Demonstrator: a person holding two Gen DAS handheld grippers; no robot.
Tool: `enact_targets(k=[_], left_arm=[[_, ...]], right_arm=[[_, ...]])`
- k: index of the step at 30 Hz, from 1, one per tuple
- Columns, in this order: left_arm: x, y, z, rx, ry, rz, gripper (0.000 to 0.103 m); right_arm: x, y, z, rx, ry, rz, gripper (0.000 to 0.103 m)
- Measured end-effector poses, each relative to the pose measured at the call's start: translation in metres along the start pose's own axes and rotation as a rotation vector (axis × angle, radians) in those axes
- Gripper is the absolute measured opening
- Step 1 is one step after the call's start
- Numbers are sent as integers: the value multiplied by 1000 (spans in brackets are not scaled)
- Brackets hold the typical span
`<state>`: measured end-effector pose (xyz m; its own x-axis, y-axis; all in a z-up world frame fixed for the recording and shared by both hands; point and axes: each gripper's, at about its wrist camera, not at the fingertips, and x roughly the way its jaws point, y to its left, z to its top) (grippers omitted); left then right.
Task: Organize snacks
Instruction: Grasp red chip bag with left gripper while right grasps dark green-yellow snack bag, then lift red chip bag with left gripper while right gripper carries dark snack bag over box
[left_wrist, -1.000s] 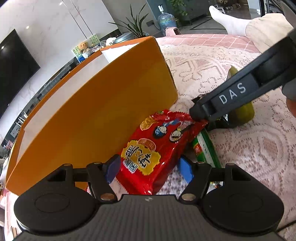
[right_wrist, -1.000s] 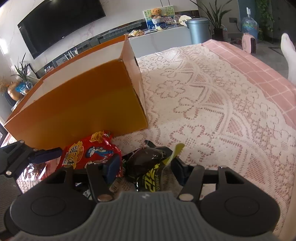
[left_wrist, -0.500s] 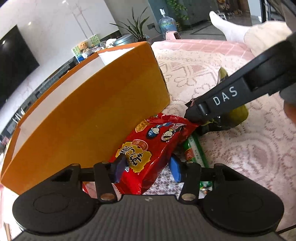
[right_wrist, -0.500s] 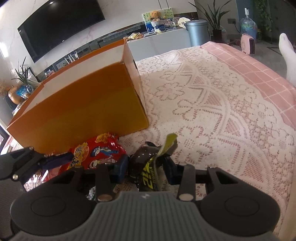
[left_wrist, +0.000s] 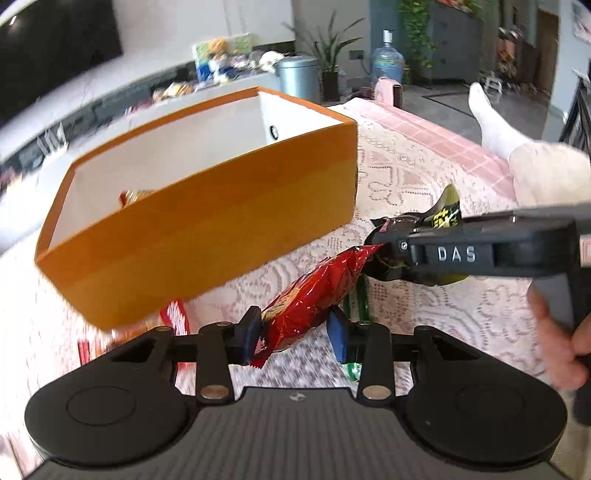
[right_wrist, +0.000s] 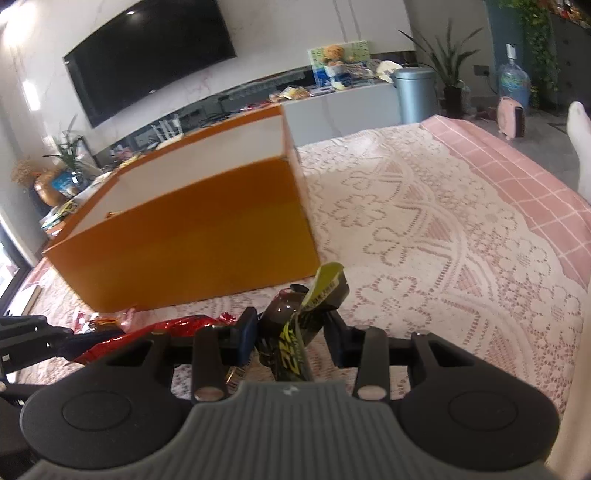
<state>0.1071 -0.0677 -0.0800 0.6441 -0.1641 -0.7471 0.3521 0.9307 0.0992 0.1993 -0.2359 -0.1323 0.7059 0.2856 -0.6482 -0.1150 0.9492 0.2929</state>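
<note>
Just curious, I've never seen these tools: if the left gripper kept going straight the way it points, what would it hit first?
Probably the right gripper: the red snack bag held in the left gripper already reaches it. The orange box sits off to the left. Depth is uncertain.

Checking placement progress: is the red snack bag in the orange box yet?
Out. Red snack bag hangs in the left gripper, outside the orange box.

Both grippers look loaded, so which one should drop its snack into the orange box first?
Left, probably. The left hand-held gripper holds the red packet raised near the orange box, and its view sees inside the box. The right hand-held gripper, holding the black packet, sits lower and farther off.
</note>
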Motion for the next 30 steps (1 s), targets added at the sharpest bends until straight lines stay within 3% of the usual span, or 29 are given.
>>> enact_targets(k=[5,8,12,18,22,30], left_arm=[[-8,18,0,-185,71,-70,43],[-9,23,-5,-229,101,-103,41],[-2,9,-7,-165,118,-62,41],[9,8,-7,-171,118,-46,44],[10,4,-6,-139,110,-30,51],[4,9,-9,-49,54,74,62]], right_arm=[[-8,12,-5,-47,1,61,37],[-10,18,-10,-62,14,90,37],[-7,24,-16,-71,43,134,37],[-7,26,-20,-73,55,191,37],[-5,26,-19,-39,60,253,35],[7,31,-13,25,81,303,35]])
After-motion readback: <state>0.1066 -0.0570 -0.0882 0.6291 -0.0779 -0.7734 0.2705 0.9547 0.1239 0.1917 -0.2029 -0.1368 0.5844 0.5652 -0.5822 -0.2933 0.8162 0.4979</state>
